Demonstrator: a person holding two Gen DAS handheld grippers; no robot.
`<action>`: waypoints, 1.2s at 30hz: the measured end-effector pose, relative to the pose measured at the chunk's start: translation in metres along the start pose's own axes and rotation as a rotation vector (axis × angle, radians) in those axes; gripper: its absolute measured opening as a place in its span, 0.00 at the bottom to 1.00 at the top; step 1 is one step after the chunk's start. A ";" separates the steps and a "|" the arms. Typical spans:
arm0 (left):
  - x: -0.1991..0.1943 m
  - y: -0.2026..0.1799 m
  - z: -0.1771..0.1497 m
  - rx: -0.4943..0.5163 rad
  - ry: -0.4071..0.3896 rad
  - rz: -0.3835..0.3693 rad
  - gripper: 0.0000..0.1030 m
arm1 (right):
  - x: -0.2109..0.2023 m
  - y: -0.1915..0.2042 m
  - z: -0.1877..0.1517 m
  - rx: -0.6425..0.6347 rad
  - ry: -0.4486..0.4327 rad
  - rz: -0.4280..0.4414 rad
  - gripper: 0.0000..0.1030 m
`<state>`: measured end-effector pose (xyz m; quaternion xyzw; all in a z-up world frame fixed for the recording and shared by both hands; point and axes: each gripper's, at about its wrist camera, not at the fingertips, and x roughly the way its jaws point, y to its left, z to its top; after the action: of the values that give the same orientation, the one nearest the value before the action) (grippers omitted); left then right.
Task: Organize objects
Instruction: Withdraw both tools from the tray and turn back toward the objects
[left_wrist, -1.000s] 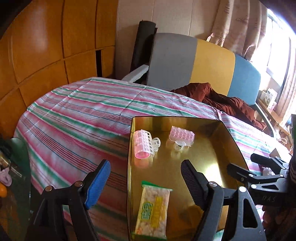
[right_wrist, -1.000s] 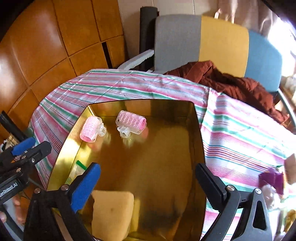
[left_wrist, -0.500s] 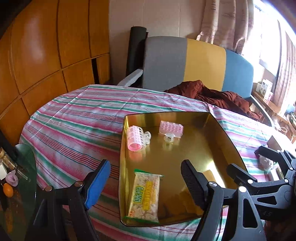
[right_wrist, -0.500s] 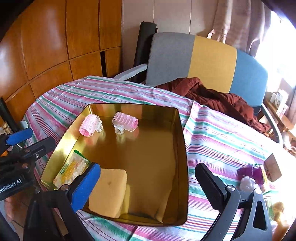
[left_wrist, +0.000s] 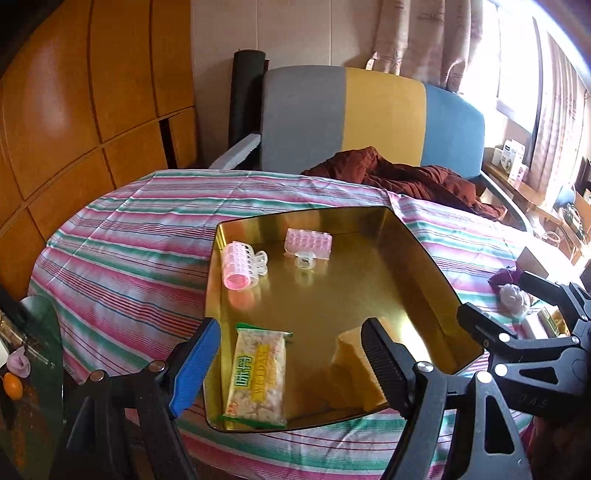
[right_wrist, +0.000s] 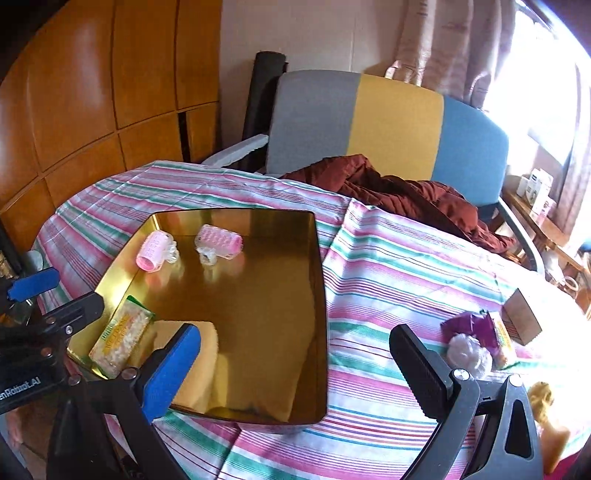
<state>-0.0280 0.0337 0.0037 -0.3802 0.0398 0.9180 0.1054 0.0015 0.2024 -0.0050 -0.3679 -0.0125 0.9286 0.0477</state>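
Observation:
A gold metal tray (left_wrist: 413, 254) (right_wrist: 321, 295) lies on the striped tablecloth. Inside it are two pink hair rollers (left_wrist: 239, 266) (left_wrist: 308, 242) at the far end, also seen in the right wrist view (right_wrist: 152, 251) (right_wrist: 220, 238). A snack packet (left_wrist: 258, 376) (right_wrist: 122, 336) and a yellow sponge (left_wrist: 351, 354) (right_wrist: 201, 354) rest at the tray's near end. My left gripper (left_wrist: 291, 363) hovers open above the near end, holding nothing. My right gripper (right_wrist: 295, 369) stands open over the tray's near right edge, also holding nothing.
On the cloth to the right lie a purple wrapper (right_wrist: 471, 326), a white plastic ball (right_wrist: 467, 350) and a small brown box (right_wrist: 522, 319). A grey, yellow and blue chair (left_wrist: 369, 118) with a brown garment (left_wrist: 406, 177) stands behind. Wooden panels (left_wrist: 74, 110) line the left.
Both grippers have pulled back and up from the tray, so the whole tray and more of the table show. Both stay open. The objects in the tray have not moved.

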 end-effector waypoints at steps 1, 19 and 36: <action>0.000 -0.002 0.000 0.004 0.003 0.000 0.77 | 0.000 -0.003 -0.001 0.004 0.001 -0.003 1.00; 0.011 -0.040 0.002 0.077 0.043 -0.080 0.77 | -0.008 -0.111 -0.015 0.147 0.027 -0.191 1.00; 0.016 -0.098 0.002 0.195 0.075 -0.221 0.77 | -0.047 -0.290 -0.048 0.530 -0.013 -0.385 1.00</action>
<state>-0.0186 0.1323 -0.0052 -0.4041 0.0905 0.8778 0.2408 0.0915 0.4858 0.0090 -0.3275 0.1598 0.8758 0.3165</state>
